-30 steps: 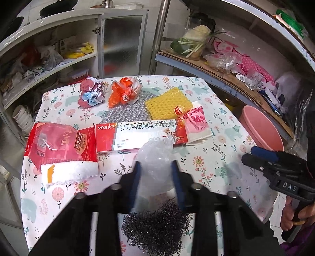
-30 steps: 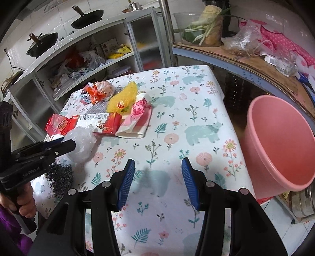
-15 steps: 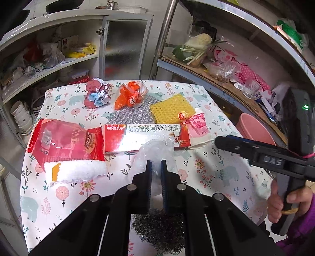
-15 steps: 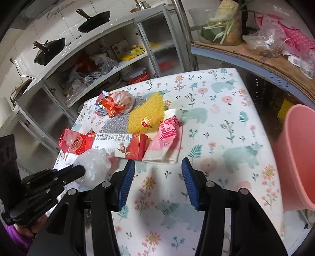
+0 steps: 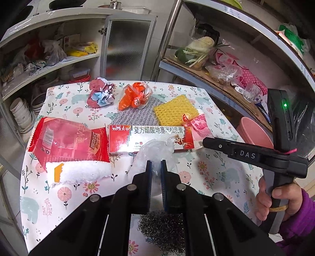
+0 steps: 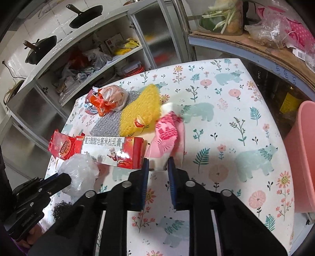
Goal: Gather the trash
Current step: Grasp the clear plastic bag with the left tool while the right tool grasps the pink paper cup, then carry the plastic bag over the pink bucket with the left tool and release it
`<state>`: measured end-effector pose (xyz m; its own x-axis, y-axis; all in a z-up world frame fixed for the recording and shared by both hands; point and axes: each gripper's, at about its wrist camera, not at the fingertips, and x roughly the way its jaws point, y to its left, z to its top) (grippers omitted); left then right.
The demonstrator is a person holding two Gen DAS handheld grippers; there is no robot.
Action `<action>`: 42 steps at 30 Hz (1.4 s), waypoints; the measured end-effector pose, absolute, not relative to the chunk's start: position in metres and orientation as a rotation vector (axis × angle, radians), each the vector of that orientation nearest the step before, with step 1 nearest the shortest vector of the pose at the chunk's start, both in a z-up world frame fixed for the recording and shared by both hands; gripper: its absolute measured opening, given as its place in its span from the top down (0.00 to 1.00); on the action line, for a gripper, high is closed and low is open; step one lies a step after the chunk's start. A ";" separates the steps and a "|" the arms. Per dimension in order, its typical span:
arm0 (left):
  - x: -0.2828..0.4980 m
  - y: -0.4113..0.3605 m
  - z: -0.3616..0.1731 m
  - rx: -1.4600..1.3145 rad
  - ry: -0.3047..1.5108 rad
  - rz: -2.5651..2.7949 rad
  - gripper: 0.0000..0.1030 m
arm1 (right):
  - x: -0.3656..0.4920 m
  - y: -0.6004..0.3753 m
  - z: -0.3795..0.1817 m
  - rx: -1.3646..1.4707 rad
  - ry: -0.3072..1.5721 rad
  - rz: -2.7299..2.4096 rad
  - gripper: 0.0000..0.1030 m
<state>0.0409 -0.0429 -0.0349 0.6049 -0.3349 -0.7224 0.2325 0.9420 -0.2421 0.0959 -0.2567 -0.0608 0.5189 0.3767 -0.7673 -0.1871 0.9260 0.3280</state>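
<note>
Floral-clothed surface (image 5: 220, 173) littered with trash. Crumpled clear plastic bag (image 5: 155, 151) is pinched by the narrowed left gripper (image 5: 155, 169), at 12 o'clock of its fingertips. Pink wrapper (image 6: 167, 135) is straddled by the half-open right gripper (image 6: 158, 167), nothing clamped.

You face a table (image 5: 214, 118) under a floral bear-print cloth. Far left: open white cupboard (image 5: 59, 49), frosted-glass door (image 5: 126, 45), pans (image 6: 86, 15) on top. Right: metal shelf (image 5: 226, 86) lined with cardboard.
</note>
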 end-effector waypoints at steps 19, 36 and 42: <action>0.026 -0.056 -0.008 -0.106 0.801 -0.342 0.93 | 0.046 -0.302 -0.028 0.306 0.903 0.340 0.88; 0.024 -0.120 0.020 -0.038 0.749 -0.450 0.93 | 0.013 -0.353 -0.011 0.370 0.824 0.272 0.88; 0.026 -0.147 0.023 -0.012 0.747 -0.490 0.93 | 0.005 -0.373 -0.010 0.388 0.803 0.238 0.88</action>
